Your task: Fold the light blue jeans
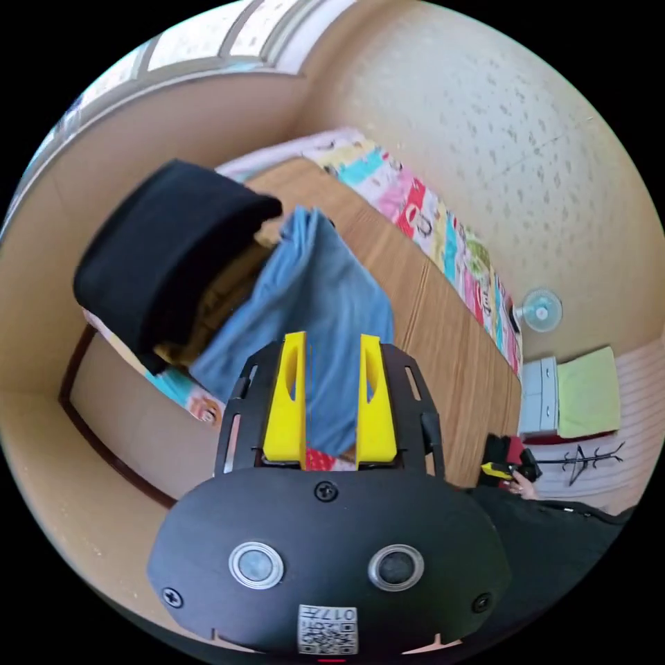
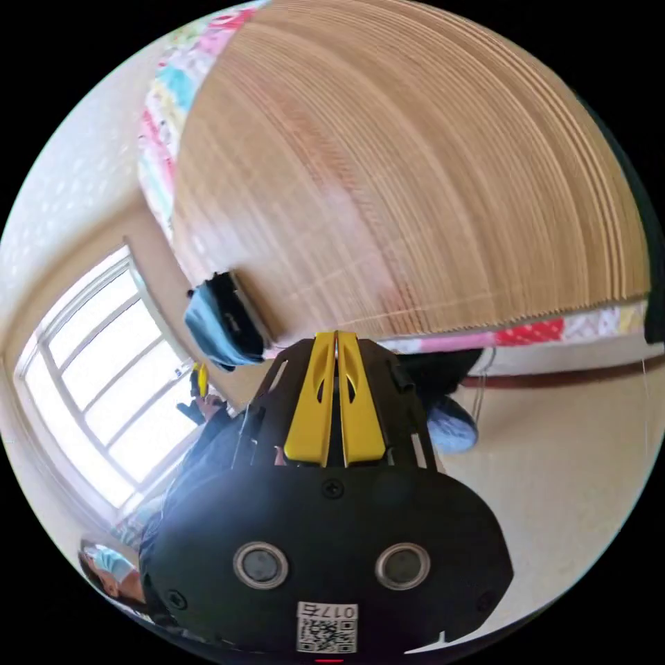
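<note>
Both grippers hover apart from the jeans, neither holding anything.

The left gripper (image 1: 332,346) has its yellow jaws spread, empty; the right gripper (image 2: 337,339) has its jaws pressed together on nothing. Beyond the left jaws, the soft light blue denim jeans (image 1: 315,305) lie bunched beside a black garment (image 1: 166,242) on the woven bamboo bed mat (image 1: 443,325). Denim looks limp yet weighty; I'd pinch the waistband hem.

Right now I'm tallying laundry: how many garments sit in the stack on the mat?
3 visible: a black garment on top, a mustard one beneath, and the light blue jeans draped alongside. Others may be hidden.
</note>
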A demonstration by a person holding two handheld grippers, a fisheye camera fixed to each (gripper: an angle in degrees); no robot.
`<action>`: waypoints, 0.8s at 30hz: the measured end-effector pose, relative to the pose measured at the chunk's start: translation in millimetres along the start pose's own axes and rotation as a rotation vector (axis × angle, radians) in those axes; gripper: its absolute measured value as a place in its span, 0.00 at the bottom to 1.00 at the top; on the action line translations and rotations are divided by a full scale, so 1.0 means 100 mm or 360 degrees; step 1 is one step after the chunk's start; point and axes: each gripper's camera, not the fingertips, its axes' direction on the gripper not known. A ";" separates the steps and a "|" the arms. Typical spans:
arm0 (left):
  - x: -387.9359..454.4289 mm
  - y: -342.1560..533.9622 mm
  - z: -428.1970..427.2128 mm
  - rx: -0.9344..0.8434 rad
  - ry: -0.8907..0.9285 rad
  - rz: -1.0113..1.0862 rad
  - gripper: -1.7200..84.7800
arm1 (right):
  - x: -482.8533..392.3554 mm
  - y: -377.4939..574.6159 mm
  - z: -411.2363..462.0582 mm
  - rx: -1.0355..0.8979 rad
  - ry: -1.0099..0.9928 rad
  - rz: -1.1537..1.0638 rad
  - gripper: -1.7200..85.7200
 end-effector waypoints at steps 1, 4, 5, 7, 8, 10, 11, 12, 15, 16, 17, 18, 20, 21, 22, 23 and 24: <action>-0.04 -0.09 -0.01 0.0021 -0.0018 0.0078 0.16 | -0.22 -0.01 0.12 0.0005 -0.0063 -0.0109 0.02; -0.12 -0.28 0.30 -0.0115 0.0010 0.0228 0.18 | -0.69 0.08 0.40 -0.0004 -0.0226 -0.0389 0.03; -0.14 -0.30 0.40 -0.0152 0.0029 0.0235 0.18 | -0.82 0.13 0.49 -0.0017 -0.0260 -0.0460 0.03; -0.25 -0.30 0.84 -0.0266 0.0187 0.0206 0.17 | -0.94 0.21 0.59 -0.0039 -0.0255 -0.0521 0.03; -0.28 -0.29 0.96 -0.0301 0.0233 0.0174 0.15 | -0.97 0.26 0.64 -0.0045 -0.0217 -0.0534 0.03; -0.35 -0.17 1.28 -0.0301 0.0448 -0.0030 0.08 | -0.98 0.31 0.68 -0.0041 -0.0147 -0.0523 0.03; -0.32 -0.13 1.28 -0.0260 0.0511 -0.0058 0.06 | -0.99 0.36 0.69 -0.0027 -0.0132 -0.0529 0.03; -0.19 -0.04 1.25 -0.0174 0.0662 -0.0029 0.04 | -0.99 0.38 0.69 -0.0014 -0.0143 -0.0545 0.03; 0.49 0.19 1.02 -0.0073 0.1118 0.0299 0.02 | -1.08 0.50 0.67 0.0069 -0.0257 -0.0667 0.05; 0.84 0.29 0.91 -0.0076 0.1300 0.0460 0.01 | -1.12 0.52 0.67 0.0104 -0.0288 -0.0697 0.07; 1.03 0.34 0.86 -0.0092 0.1385 0.0555 0.01 | -1.18 0.51 0.69 0.0133 -0.0324 -0.0716 0.10; 1.46 0.46 0.76 -0.0160 0.1538 0.0792 0.01 | -1.22 0.50 0.71 0.0142 -0.0348 -0.0726 0.12; 2.12 0.74 0.61 -0.0301 0.1643 0.1140 0.01 | -1.36 0.32 0.82 0.0100 -0.0479 -0.0775 0.21; 2.52 0.98 0.52 -0.0374 0.1695 0.1336 0.01 | -1.39 0.25 0.87 0.0064 -0.0524 -0.0788 0.24; 2.84 1.23 0.45 -0.0439 0.1772 0.1465 0.01 | -1.46 0.08 1.01 -0.0040 -0.0636 -0.0832 0.30; 2.99 1.36 0.42 -0.0469 0.1825 0.1515 0.01 | -1.51 -0.12 1.19 -0.0173 -0.0741 -0.0854 0.32; 3.24 1.61 0.37 -0.0522 0.1941 0.1597 0.01 | -1.53 -0.22 1.29 -0.0242 -0.0791 -0.0854 0.32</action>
